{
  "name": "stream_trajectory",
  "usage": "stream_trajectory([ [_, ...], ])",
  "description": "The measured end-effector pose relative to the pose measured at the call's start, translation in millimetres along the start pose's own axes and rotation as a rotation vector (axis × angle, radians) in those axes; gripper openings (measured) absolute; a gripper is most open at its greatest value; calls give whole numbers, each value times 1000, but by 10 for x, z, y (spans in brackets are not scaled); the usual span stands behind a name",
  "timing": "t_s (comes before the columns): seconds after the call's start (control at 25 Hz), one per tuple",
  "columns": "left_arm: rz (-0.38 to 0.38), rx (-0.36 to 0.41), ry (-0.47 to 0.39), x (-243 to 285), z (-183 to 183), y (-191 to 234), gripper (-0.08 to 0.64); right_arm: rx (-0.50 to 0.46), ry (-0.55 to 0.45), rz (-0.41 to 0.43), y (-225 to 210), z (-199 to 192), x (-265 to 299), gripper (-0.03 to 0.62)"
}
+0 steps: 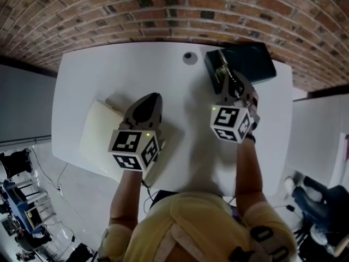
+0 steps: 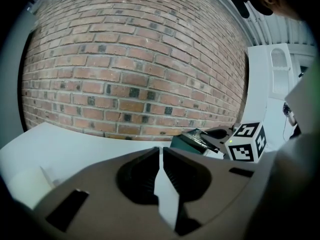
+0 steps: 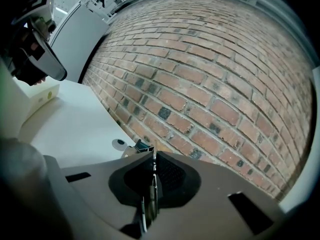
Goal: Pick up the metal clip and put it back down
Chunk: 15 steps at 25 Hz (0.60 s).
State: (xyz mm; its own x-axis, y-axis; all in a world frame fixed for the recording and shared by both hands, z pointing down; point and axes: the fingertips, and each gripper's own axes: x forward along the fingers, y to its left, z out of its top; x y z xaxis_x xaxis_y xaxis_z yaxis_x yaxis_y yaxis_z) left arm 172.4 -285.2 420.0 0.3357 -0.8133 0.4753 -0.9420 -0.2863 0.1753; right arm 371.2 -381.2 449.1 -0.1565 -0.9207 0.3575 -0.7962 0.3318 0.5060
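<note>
The metal clip (image 1: 220, 65) sits at the near-left corner of a dark teal box (image 1: 252, 60) at the back right of the white table (image 1: 109, 75). My right gripper (image 1: 224, 76) is shut on the clip. In the right gripper view its thin metal handles (image 3: 151, 186) are pinched between the pads, and the clip's dark body (image 3: 142, 146) sticks out past the right gripper's (image 3: 153, 156) tips. My left gripper (image 1: 154, 97) hovers over the table's left half, shut with nothing in it (image 2: 160, 151).
A cream flat box (image 1: 98, 127) lies under and left of the left gripper. A small round grey grommet (image 1: 189, 57) sits in the table near the back edge, also seen in the right gripper view (image 3: 119, 143). A brick wall (image 1: 163, 10) runs behind the table.
</note>
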Motion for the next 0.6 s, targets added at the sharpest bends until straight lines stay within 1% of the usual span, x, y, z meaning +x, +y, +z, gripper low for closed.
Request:
stream_trajectory([
  [0.28,46,-21,-25,-317,-66,118,18,4,-48,10,59,160,-160,6],
  [0.44,79,-39,-35,-550,-116,247,18,-16,-56,36,144,311,-288,6],
  [0.6,103,-52,-60,-740,-119,422,18,-2,-87,43,243,450,-368,6],
])
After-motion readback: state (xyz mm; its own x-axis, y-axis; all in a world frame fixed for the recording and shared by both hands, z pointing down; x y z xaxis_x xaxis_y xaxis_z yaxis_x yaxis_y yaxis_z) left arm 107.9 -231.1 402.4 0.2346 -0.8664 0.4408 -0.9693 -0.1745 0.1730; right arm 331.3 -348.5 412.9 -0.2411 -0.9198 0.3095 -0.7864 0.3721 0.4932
